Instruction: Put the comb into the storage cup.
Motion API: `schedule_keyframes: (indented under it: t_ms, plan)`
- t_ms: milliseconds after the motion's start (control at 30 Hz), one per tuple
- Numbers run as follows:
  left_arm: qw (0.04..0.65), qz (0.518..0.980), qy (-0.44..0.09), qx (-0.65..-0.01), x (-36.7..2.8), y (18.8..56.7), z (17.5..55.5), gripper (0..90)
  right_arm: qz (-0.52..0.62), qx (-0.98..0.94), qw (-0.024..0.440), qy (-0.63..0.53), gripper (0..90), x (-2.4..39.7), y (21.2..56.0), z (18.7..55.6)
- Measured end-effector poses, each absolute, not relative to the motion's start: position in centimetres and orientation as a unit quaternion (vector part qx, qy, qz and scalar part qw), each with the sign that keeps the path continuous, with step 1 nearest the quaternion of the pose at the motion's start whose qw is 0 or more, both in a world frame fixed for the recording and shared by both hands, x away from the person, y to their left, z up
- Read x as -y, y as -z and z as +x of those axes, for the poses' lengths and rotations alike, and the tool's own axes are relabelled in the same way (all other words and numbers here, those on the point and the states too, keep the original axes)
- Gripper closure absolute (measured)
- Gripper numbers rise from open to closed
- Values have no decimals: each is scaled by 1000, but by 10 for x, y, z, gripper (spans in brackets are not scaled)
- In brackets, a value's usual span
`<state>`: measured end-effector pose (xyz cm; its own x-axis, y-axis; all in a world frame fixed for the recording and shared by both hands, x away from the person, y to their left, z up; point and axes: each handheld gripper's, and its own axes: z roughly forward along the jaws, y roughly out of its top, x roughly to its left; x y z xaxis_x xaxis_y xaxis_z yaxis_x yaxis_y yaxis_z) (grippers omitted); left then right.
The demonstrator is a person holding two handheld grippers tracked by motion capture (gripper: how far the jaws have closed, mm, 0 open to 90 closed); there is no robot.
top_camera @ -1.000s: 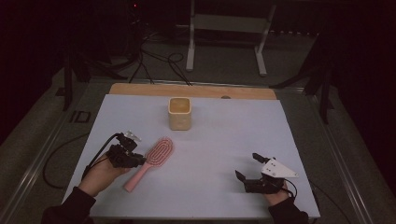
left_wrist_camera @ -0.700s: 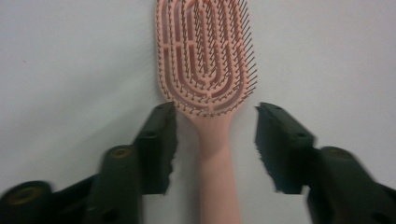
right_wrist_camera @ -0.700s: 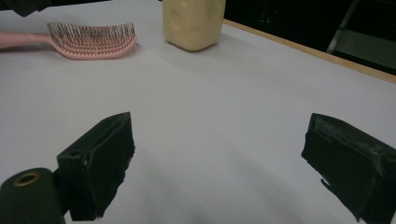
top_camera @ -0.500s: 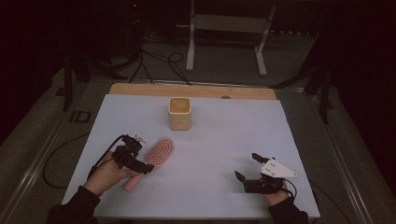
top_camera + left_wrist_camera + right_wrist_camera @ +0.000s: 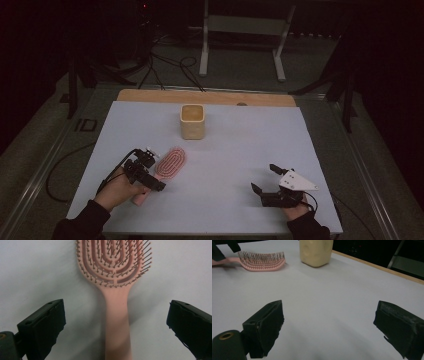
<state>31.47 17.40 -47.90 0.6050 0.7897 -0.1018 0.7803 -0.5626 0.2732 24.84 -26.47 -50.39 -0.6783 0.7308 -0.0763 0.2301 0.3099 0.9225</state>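
The pink hairbrush [image 5: 167, 167] lies flat on the white surface [image 5: 240, 150], bristles up, in the lower left of the high view, its head toward the centre and its handle toward the bottom edge. In the left gripper view the handle [image 5: 117, 322] runs up the middle between the two black jaws, clear of both. The left tool [image 5: 150, 176] sits over that handle; its jaws have just been opening and now stand wide, with nothing clamped. Above the brush, near the middle of the high view, stands a cream square cup [image 5: 192, 121], upright and well apart. The right tool [image 5: 264, 180] rests at the lower right, jaws wide and empty.
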Motion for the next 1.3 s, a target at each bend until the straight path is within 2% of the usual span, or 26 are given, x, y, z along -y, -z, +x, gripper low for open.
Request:
schedule_keyframes:
  t_ms: [67, 500, 733, 867, 1100, 1233, 1300]
  plan:
    - [144, 884, -15, -444, -174, 480, 314, 62, 313, -769, 251, -498, 86, 265, 504, 248]
    - [127, 884, -14, -450, -173, 486, 320, 408, 312, -769, 252, -498, 86, 265, 504, 249]
    - [125, 882, -6, -455, -171, 488, 325, 490, 313, -769, 251, -498, 86, 265, 504, 248]
    - [127, 882, 1, -453, -170, 488, 327, 570, 312, -769, 252, -498, 86, 265, 504, 248]
    - [112, 886, 7, -450, -167, 488, 330, 604, 312, -769, 251, -499, 86, 265, 504, 248]
    - [100, 889, 2, -446, -165, 488, 331, 680, 312, -769, 251, -498, 86, 265, 504, 248]
    - [98, 889, 4, -448, -165, 488, 332, 683, 312, -769, 251, -498, 86, 265, 504, 248]
